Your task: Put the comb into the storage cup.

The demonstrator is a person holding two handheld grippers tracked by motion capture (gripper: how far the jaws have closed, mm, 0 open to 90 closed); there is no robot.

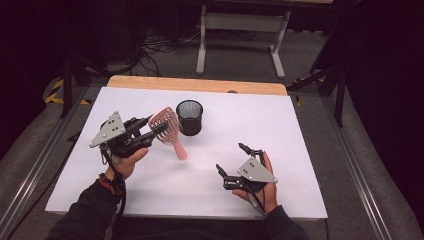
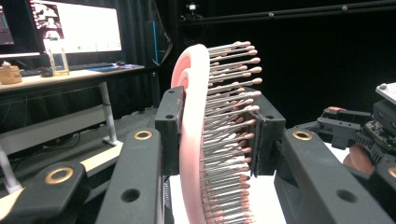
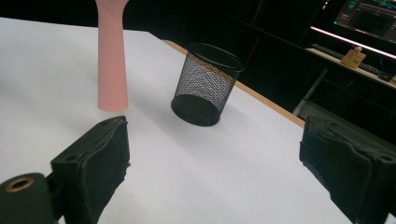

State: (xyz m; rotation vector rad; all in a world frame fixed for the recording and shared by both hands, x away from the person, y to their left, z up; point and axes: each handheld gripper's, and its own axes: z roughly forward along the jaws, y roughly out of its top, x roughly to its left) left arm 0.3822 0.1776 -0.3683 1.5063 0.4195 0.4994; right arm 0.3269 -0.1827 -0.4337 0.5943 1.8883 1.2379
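Note:
A pink hairbrush [image 1: 166, 126] hangs above the white table [image 1: 285, 130], handle slanting down to the right. My left gripper [image 1: 153, 128] is shut on its head. In the left gripper view the pads clamp the brush [image 2: 192, 116] across its pink back and its bristles, with the left gripper [image 2: 217, 133] around it. A black mesh cup [image 1: 189, 117] stands upright just right of the brush. My right gripper [image 1: 230, 157] is held low at the front right, open with nothing between its jaws. The right gripper view shows the right gripper [image 3: 219, 163] wide apart, the pink handle [image 3: 112, 60] and the cup [image 3: 205, 84] ahead.
The white sheet lies on a wooden tabletop whose far edge [image 1: 200, 84] shows behind it. A grey desk frame [image 1: 240, 30] and cables stand on the floor beyond. Metal rails [image 1: 350, 155] run along both sides of the table.

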